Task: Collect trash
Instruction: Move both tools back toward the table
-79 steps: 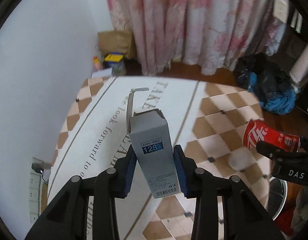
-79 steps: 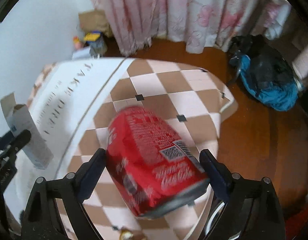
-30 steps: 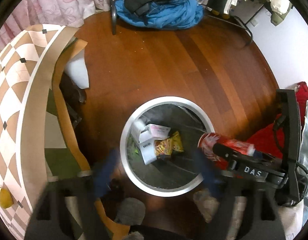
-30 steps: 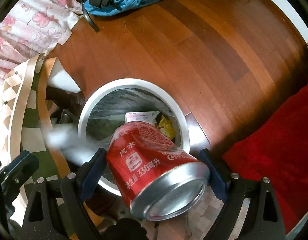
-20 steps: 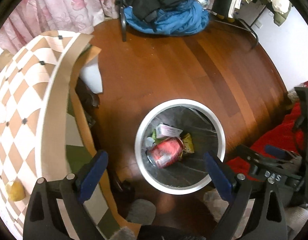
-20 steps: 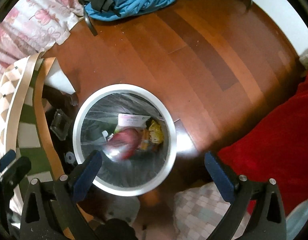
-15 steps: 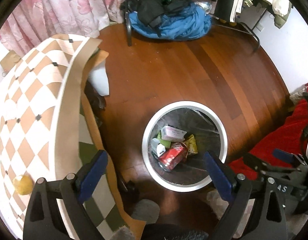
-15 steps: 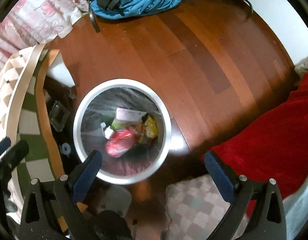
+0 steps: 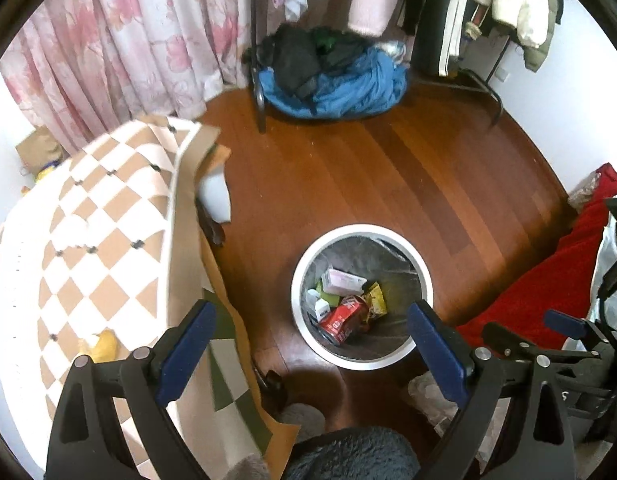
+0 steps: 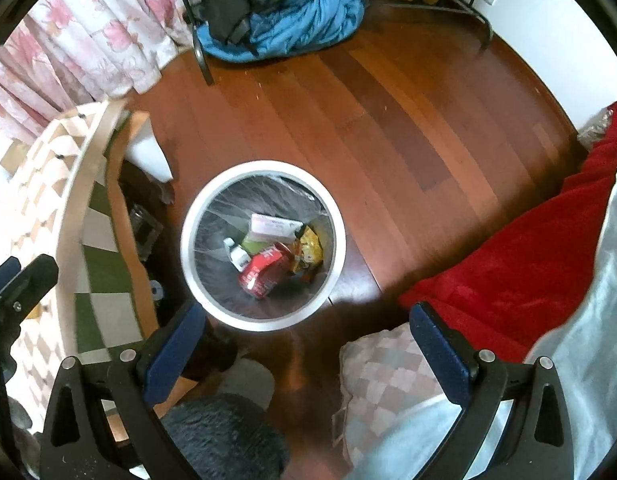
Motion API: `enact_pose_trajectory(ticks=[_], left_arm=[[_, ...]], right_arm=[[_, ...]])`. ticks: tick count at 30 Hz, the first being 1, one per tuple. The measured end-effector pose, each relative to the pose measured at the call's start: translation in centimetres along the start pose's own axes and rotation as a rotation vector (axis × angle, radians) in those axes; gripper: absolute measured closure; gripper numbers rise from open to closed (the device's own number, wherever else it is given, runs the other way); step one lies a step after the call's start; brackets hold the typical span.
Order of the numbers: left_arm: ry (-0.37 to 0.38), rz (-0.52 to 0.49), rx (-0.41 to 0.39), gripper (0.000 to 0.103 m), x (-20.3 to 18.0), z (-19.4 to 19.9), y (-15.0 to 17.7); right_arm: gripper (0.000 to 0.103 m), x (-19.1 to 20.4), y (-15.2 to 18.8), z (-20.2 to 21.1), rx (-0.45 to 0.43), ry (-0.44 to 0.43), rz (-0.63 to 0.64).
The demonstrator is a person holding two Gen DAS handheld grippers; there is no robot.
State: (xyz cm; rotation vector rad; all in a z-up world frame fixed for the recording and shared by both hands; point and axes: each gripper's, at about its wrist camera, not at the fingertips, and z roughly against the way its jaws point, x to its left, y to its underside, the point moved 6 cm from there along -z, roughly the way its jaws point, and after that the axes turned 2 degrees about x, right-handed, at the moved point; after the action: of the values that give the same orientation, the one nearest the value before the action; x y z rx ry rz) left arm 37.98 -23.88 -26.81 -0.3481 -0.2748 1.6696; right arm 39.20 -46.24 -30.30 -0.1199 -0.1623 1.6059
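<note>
A round white trash bin [image 9: 422,264] [image 10: 188,264] with a clear liner stands on the wooden floor. Inside lie a red soda can [image 9: 342,319] [image 10: 264,270], a white box [image 9: 322,308] [image 10: 238,257], a pink-white carton [image 10: 274,225] and a yellow wrapper [image 9: 376,300] [image 10: 310,254]. My left gripper [image 9: 312,344] is open and empty, above and just short of the bin. My right gripper [image 10: 308,340] is open and empty, above the bin's near rim. A yellow crumpled scrap [image 9: 100,346] lies on the checkered table [image 9: 88,240].
The table's cloth hangs at the left [image 10: 68,184]. A red blanket [image 9: 548,292] [image 10: 528,260] and a checkered cushion [image 10: 388,372] lie at the right. A blue and black clothes pile [image 9: 332,80] [image 10: 280,20] sits by pink curtains [image 9: 128,40]. Wooden floor surrounds the bin.
Both grippers let go over the bin: the box and then the red can dropped in. Both grippers have since risen, so the bin looks smaller and more of the room shows.
</note>
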Motion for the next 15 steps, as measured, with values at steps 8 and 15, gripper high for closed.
enact_pose_trajectory(ticks=[8,15], left_arm=[[-0.038,0.039,-0.127,0.005,3.2,6.9,-0.1],[-0.095,0.179,-0.192,0.005,11.7,10.9,0.3]], right_arm=[[0.000,2.1,0.9,7.7,-0.103,-0.067,-0.008],[0.000,9.7,0.8,12.9,-0.177,-0.163,0.070]])
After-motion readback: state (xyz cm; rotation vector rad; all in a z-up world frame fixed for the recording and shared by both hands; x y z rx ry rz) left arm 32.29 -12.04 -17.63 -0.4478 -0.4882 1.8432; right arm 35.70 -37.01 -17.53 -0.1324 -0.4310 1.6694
